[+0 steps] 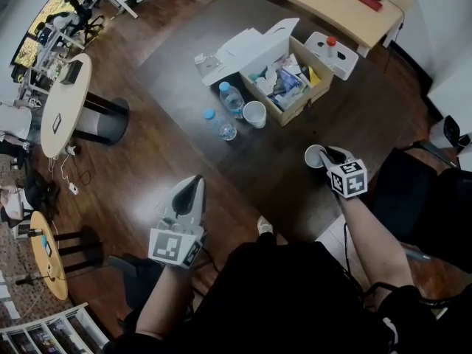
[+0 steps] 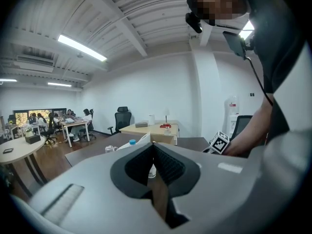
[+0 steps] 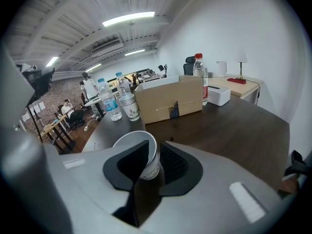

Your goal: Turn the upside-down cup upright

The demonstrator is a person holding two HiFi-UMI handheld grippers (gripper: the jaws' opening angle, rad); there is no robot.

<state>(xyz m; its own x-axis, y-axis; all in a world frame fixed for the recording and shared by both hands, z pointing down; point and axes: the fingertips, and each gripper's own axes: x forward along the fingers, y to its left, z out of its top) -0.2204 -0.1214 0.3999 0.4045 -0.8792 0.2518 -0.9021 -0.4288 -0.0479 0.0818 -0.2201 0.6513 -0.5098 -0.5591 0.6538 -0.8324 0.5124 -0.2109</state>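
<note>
A white paper cup (image 1: 315,155) stands mouth up on the dark table (image 1: 184,65), near its right front edge. In the right gripper view the cup (image 3: 146,160) sits between the jaws and leans slightly left. My right gripper (image 3: 153,147) is around it: the left finger covers the cup's side, and a thin dark gap shows at the right pad. The head view shows this gripper (image 1: 327,155) just right of the cup. My left gripper (image 1: 195,183) hovers near the table's front edge, away from the cup, its tips (image 2: 153,147) touching with nothing between them.
An open cardboard box (image 1: 291,87) full of items stands mid-table. Beside it are two water bottles (image 1: 231,98) and a stack of paper cups (image 1: 254,114). A white case with a red-capped bottle (image 1: 332,52) lies behind. A black chair (image 1: 413,190) stands at the right.
</note>
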